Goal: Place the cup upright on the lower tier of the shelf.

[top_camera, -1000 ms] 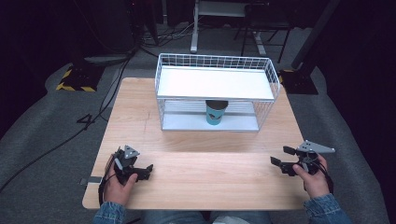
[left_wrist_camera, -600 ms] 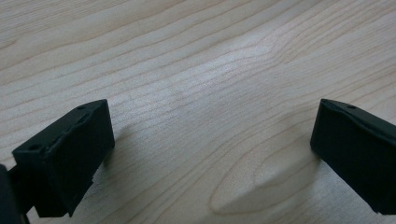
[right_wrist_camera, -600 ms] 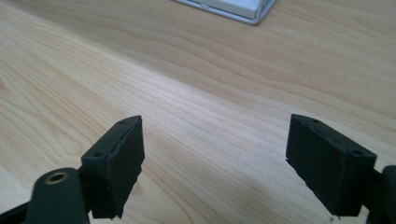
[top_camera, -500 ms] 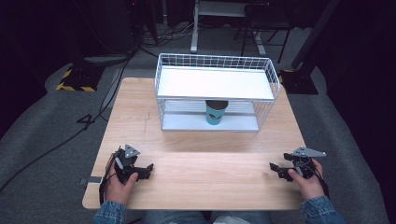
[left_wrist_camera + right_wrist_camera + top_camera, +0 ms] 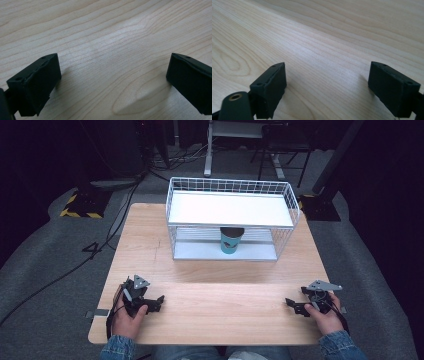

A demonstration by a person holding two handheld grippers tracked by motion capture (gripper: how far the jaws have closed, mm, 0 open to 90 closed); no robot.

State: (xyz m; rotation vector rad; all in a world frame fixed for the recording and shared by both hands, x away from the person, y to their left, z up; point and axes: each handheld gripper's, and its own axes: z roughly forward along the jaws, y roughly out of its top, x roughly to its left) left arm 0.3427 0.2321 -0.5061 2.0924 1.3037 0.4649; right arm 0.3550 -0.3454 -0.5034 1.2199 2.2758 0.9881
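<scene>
Your left gripper (image 5: 159, 301) rests on table (image 5: 220, 320), jaws wide, empty. Your right gripper (image 5: 291, 304) same, near front edge. Cup (image 5: 231, 240) stands upright under wire rack (image 5: 230, 210), well apart.

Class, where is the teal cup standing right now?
In the high view, the teal cup stands on the lower level of the white wire rack, mid-table, under its shelf.

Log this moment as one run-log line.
left gripper: open, on table | right gripper: open, on table | cup: upright in wire rack
</scene>
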